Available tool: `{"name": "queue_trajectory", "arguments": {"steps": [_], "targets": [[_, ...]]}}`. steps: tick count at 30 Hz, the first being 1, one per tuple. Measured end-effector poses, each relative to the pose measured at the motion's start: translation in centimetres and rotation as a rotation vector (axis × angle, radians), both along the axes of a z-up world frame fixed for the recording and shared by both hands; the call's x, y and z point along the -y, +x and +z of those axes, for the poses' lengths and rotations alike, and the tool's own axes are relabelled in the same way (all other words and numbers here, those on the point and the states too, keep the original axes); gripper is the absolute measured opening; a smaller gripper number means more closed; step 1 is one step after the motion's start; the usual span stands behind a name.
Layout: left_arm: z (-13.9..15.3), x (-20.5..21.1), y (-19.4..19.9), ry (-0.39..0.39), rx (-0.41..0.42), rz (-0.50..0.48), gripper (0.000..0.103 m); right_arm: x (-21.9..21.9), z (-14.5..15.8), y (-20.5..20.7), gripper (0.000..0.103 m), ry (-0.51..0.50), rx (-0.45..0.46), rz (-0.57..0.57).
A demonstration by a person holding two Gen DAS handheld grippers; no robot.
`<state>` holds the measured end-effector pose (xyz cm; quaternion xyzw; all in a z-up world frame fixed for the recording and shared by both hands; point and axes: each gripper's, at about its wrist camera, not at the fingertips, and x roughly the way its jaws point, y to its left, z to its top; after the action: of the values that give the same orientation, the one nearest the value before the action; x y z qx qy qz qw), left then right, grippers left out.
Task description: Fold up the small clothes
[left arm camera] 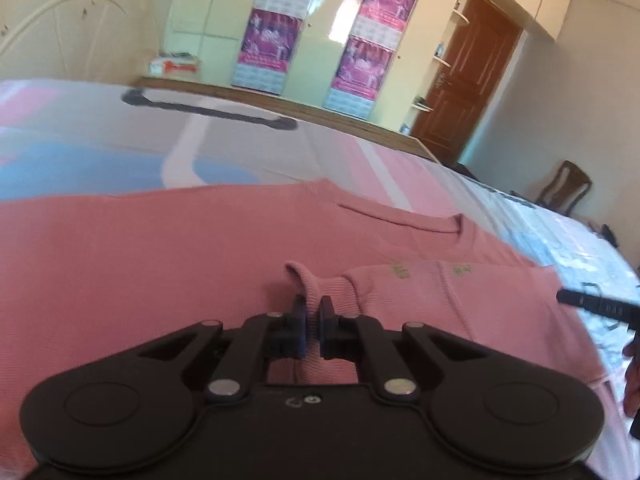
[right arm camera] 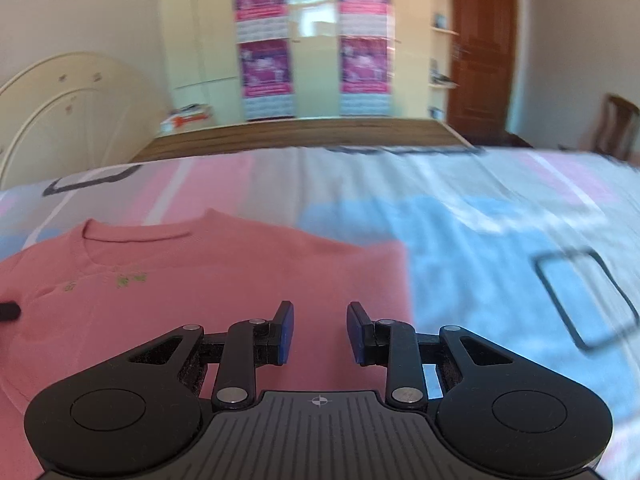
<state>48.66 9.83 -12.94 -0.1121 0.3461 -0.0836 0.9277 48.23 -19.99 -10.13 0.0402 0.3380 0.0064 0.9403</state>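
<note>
A pink shirt [left arm camera: 160, 260] lies flat on the bed, its neckline [left arm camera: 400, 220] toward the far side and small green print below the collar. In the left wrist view my left gripper [left arm camera: 314, 308] is shut on the ribbed cuff of a sleeve [left arm camera: 308, 284], which is drawn over the shirt's body. The right wrist view shows the same shirt [right arm camera: 200, 280] from its other side. My right gripper [right arm camera: 320, 316] hovers over the shirt near its right edge, open, with nothing between its blue pads. A black tip of the left gripper [right arm camera: 8, 312] pokes in at that view's left edge.
The bedsheet [right arm camera: 460, 240] has pink, blue and grey blocks with dark outlines. A wooden bed edge [right arm camera: 300, 136], a cream headboard [right arm camera: 60, 100], a wardrobe with purple posters [right arm camera: 264, 40], a brown door [right arm camera: 480, 40] and a chair [right arm camera: 616, 124] lie beyond.
</note>
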Motion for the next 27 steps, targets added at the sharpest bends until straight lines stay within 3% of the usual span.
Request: {"name": "queue_trajectory", "arguments": {"steps": [3,5,8,11,13,16,19,24,27], "targets": [[-0.6,0.5,0.0,0.045,-0.015,0.005,0.006,-0.1,-0.9,2.3,0.030,-0.047,-0.007,0.041],[-0.5,1.0,0.1,0.070,-0.020,0.005,0.012,1.3,-2.1,4.0,0.030,-0.112,-0.055,-0.050],[-0.3,0.1,0.2,0.065,-0.024,0.051,0.027,4.5,-2.5,5.2,0.031,-0.042,-0.089,-0.151],[1.1,-0.3,-0.7,0.108,0.008,0.117,0.031,4.5,-1.5,4.7,0.030,-0.068,-0.091,-0.114],[2.3,1.3,-1.2,0.109,0.044,0.063,0.034,3.7,-0.5,3.4,0.030,-0.056,-0.061,-0.070],[2.7,6.0,-1.4,0.133,0.037,-0.095,0.046,0.8,0.1,1.2,0.030,-0.032,-0.047,0.033],[2.1,9.2,-1.9,0.101,0.006,-0.178,0.046,-2.9,-0.1,-1.2,0.030,-0.026,-0.055,0.145],[0.8,10.7,-3.8,0.108,-0.038,-0.214,0.047,-5.7,-1.2,-4.8,0.031,-0.049,-0.081,0.229],[0.2,9.3,-4.8,0.126,-0.039,-0.179,0.046,-4.5,-1.9,-6.3,0.030,-0.083,-0.090,0.185]]}}
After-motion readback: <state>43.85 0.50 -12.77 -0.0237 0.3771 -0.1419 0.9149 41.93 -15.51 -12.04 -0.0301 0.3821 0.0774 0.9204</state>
